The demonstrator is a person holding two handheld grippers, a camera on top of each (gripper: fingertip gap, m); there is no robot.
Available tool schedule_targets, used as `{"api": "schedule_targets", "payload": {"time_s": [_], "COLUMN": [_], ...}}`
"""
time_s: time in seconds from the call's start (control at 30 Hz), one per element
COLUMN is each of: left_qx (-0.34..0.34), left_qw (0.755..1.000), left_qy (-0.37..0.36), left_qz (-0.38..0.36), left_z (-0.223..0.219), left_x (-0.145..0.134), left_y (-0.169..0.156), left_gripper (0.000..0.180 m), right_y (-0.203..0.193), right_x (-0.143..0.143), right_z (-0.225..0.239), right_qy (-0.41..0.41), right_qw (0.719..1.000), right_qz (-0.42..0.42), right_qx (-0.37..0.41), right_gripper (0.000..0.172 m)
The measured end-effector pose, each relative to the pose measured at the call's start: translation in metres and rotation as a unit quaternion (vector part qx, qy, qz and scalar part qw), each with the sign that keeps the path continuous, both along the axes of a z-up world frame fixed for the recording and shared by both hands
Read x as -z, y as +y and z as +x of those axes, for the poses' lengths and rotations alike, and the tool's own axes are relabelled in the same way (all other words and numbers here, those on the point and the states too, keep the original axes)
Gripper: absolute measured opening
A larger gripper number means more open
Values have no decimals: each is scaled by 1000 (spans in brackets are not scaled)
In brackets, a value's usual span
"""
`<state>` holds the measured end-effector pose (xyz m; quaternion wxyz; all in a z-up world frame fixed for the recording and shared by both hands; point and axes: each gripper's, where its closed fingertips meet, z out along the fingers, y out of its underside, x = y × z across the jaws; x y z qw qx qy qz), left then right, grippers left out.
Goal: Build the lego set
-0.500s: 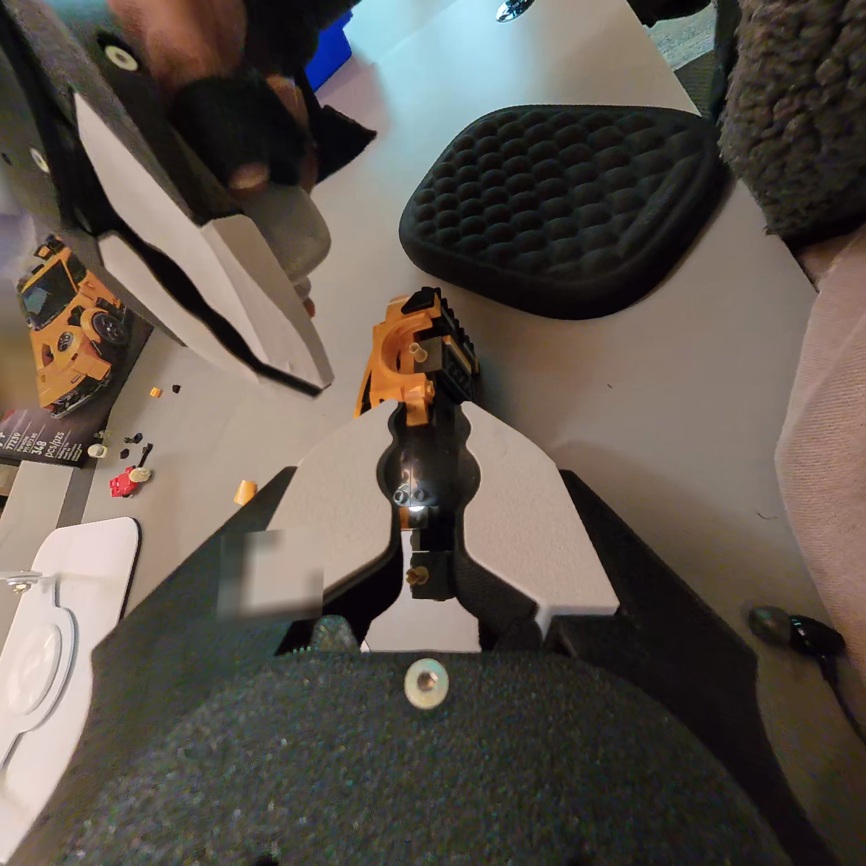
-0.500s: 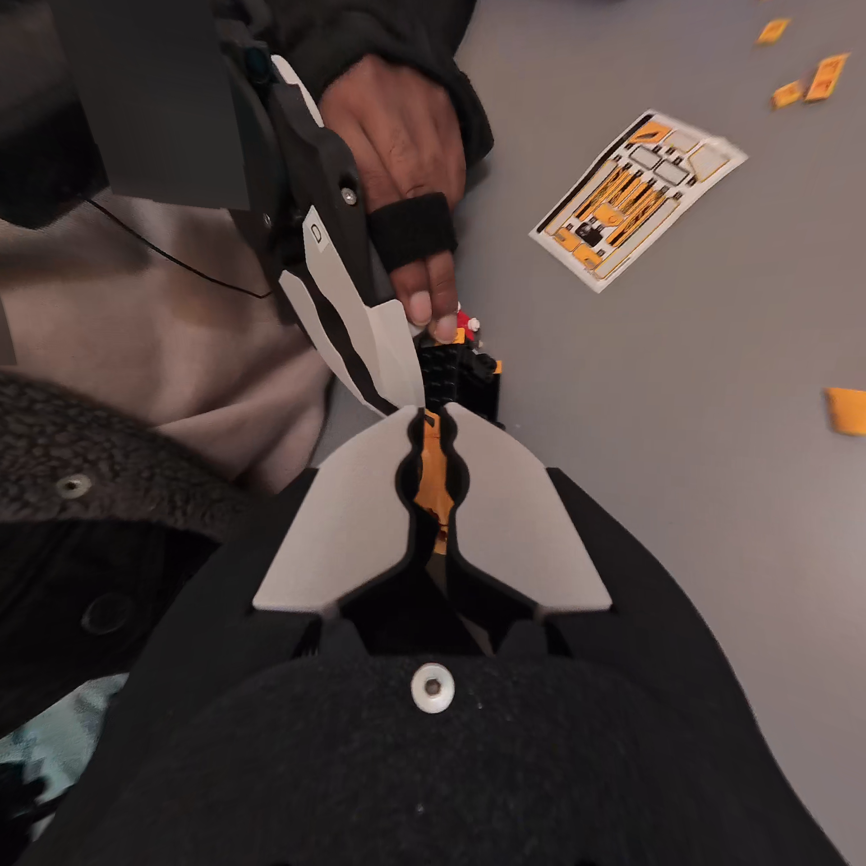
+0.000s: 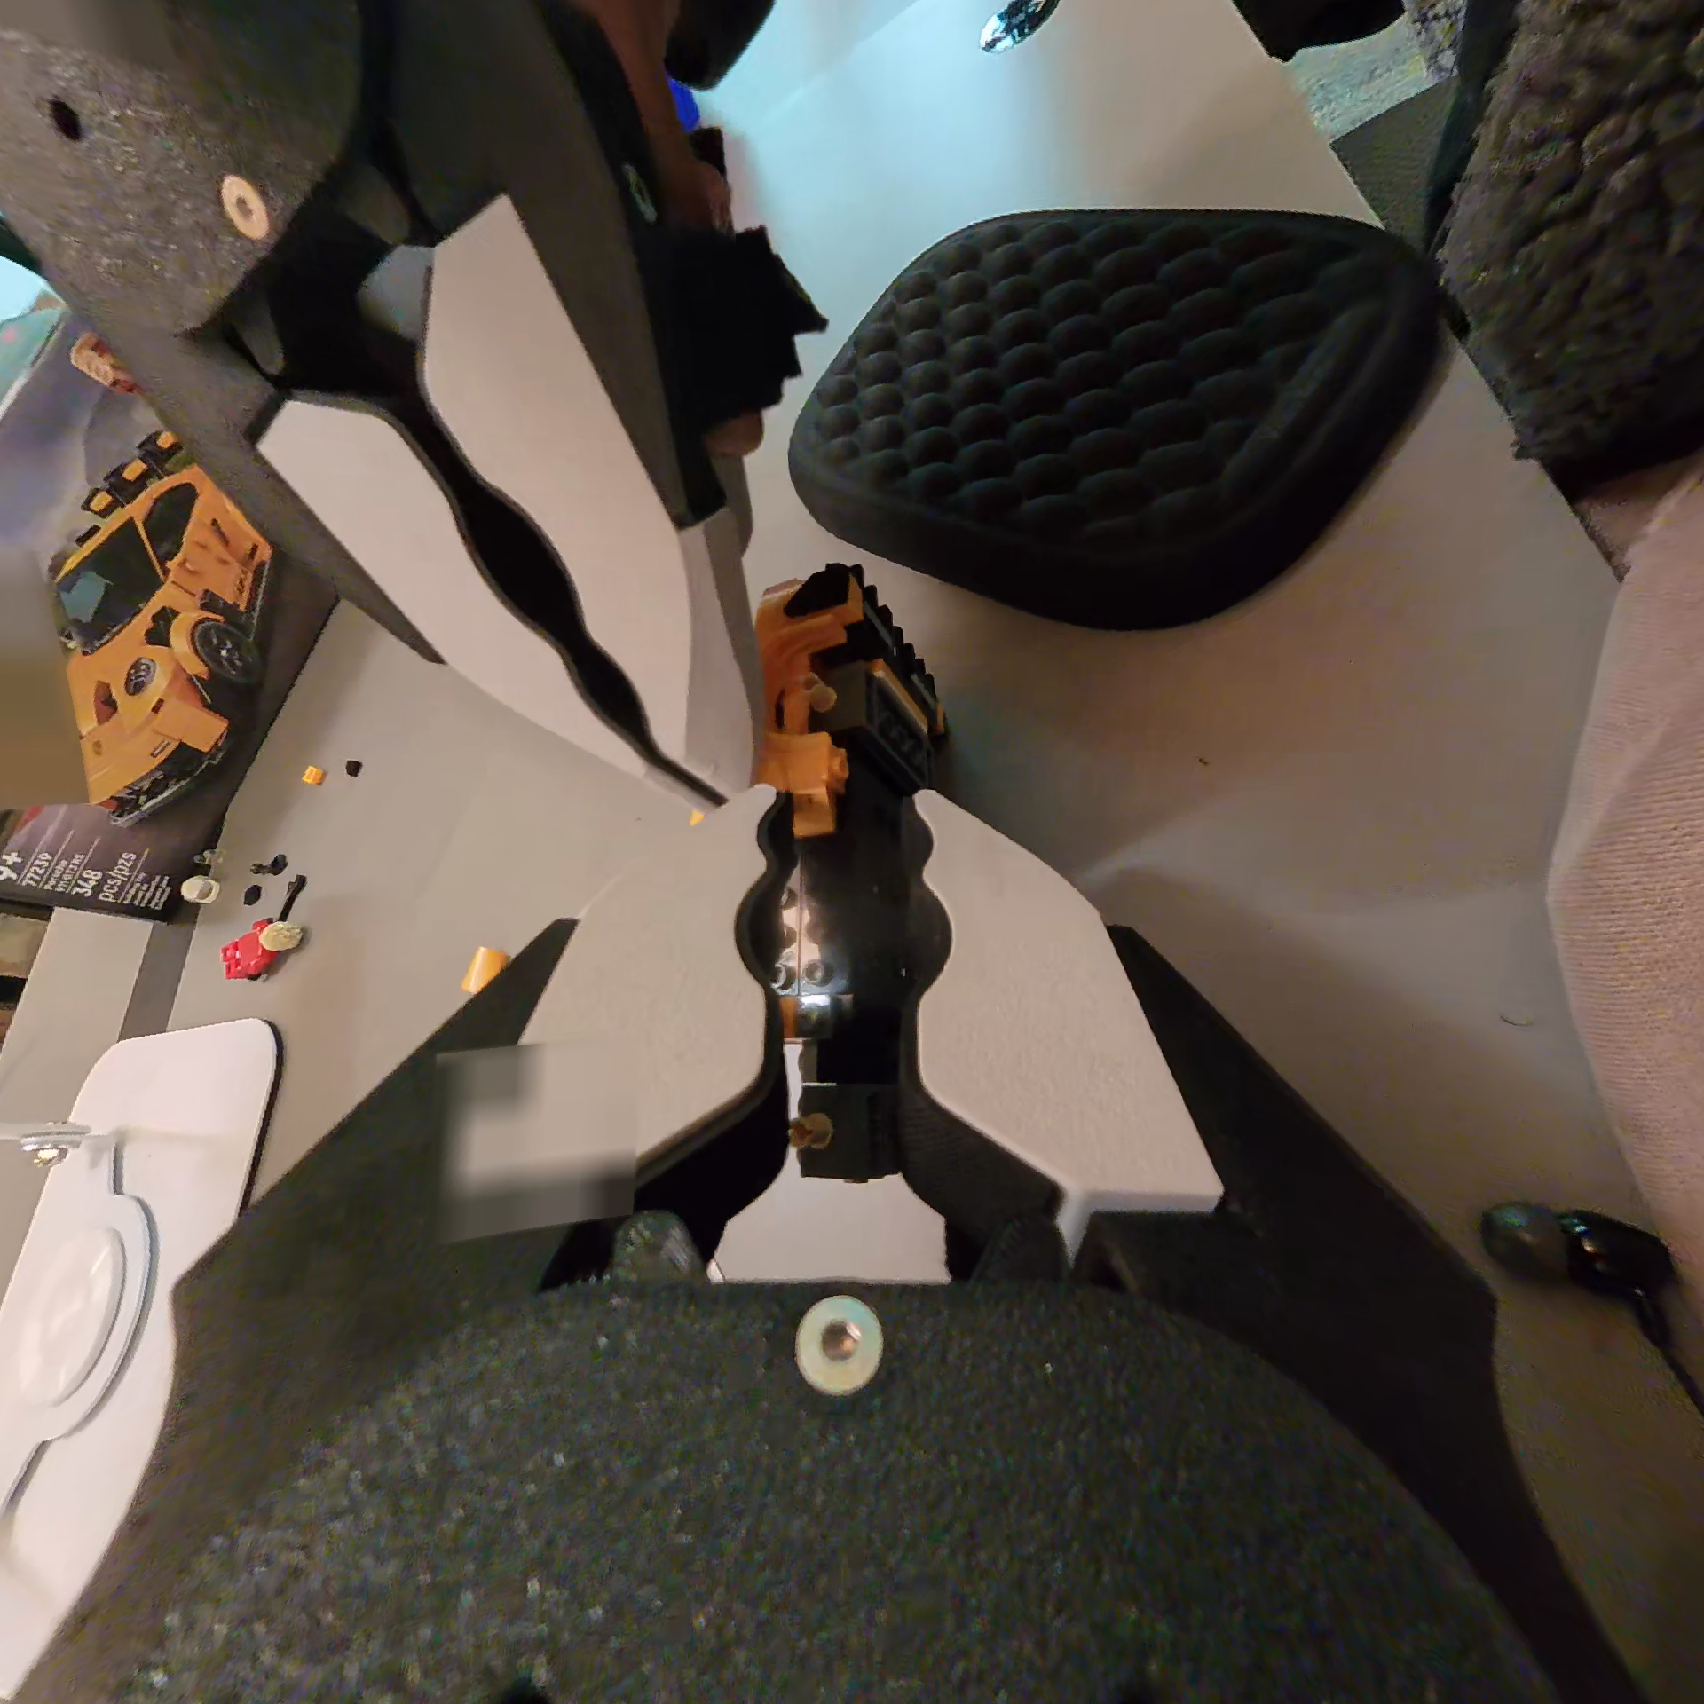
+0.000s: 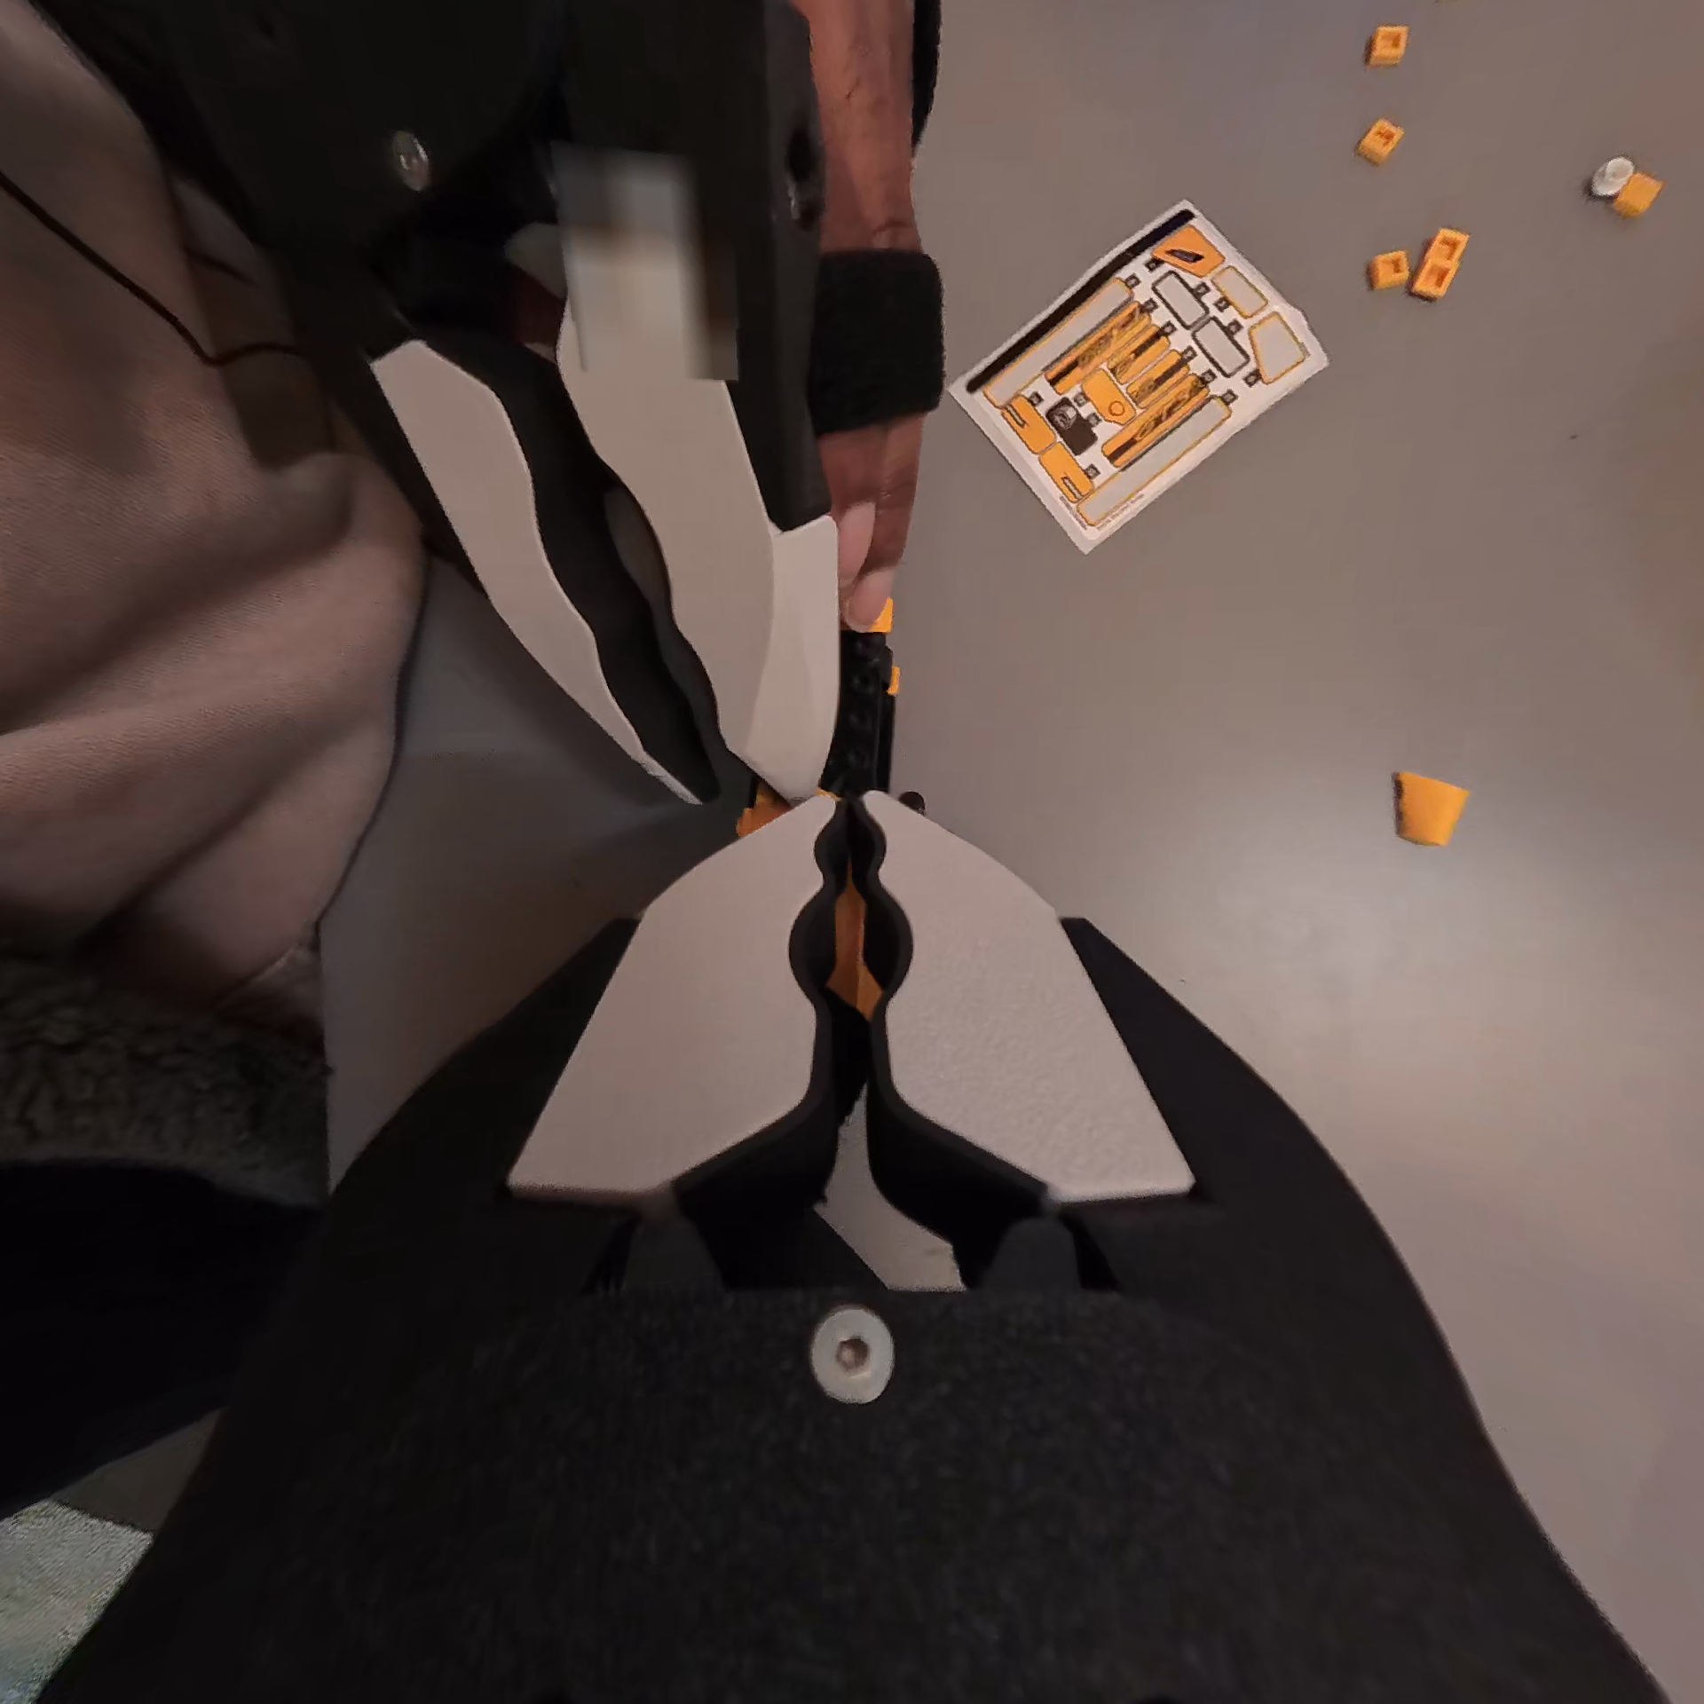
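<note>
While the left gripper (image 3: 844, 811) has its fingers clamped on both sides of a black-and-orange brick model (image 3: 848, 682), the model hangs clear of the grey bench (image 3: 1199, 876). The right gripper (image 4: 846, 807) meets it from the model's left. Its fingers are pressed together on a thin orange piece (image 4: 853, 959), and their tips lie just beside the model's orange flank.

**Build state.** The model looks only partly assembled. A tan pin (image 3: 816, 687) juts bare from its side with no wheel on it. Loose parts lie well apart from the model: small orange bricks (image 4: 1429, 267), a larger orange brick (image 4: 1429, 807) and a red piece (image 3: 249, 950). A sticker sheet (image 4: 1139, 369) lies flat beyond the model in the right wrist view and appears mostly unpeeled.

**Orientation.** The model's long axis runs along the left fingers. Its orange-and-black end points forward, away from that gripper's body and toward a black dimpled cushion (image 3: 1106, 415) lying just beyond it. Its other end reaches back between the fingers. In the right wrist view, the model's studded black face (image 4: 862, 701) leads away from the right fingertips. A person's fingertip (image 4: 867, 590) rests at its far end.

**Surroundings.** A box picturing an orange car (image 3: 157, 627) lies far to the model's left.
</note>
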<state>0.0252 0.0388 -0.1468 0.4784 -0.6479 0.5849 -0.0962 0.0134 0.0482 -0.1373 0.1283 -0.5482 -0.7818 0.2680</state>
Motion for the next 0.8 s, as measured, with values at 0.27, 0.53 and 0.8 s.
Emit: {"api": "schedule_targets", "payload": {"time_s": [0.27,0.53,0.8], "left_qx": [6,-46,-66], "left_qw": [1000,997,982], "left_qy": [-3,-32,-31], "left_qz": [1,-50,-174], "left_z": [3,-18,-22], "left_x": [1,-5,23], "left_y": [-4,8,1], "left_gripper": [23,31,33], "right_y": [2,-1,1], "right_x": [-17,-3,0], "right_z": [7,12,15], "right_qy": [31,17,-14], "right_qw": [999,999,998], "right_qz": [2,34,59], "right_qx": [21,10,-3], "right_gripper": [0,0,0]}}
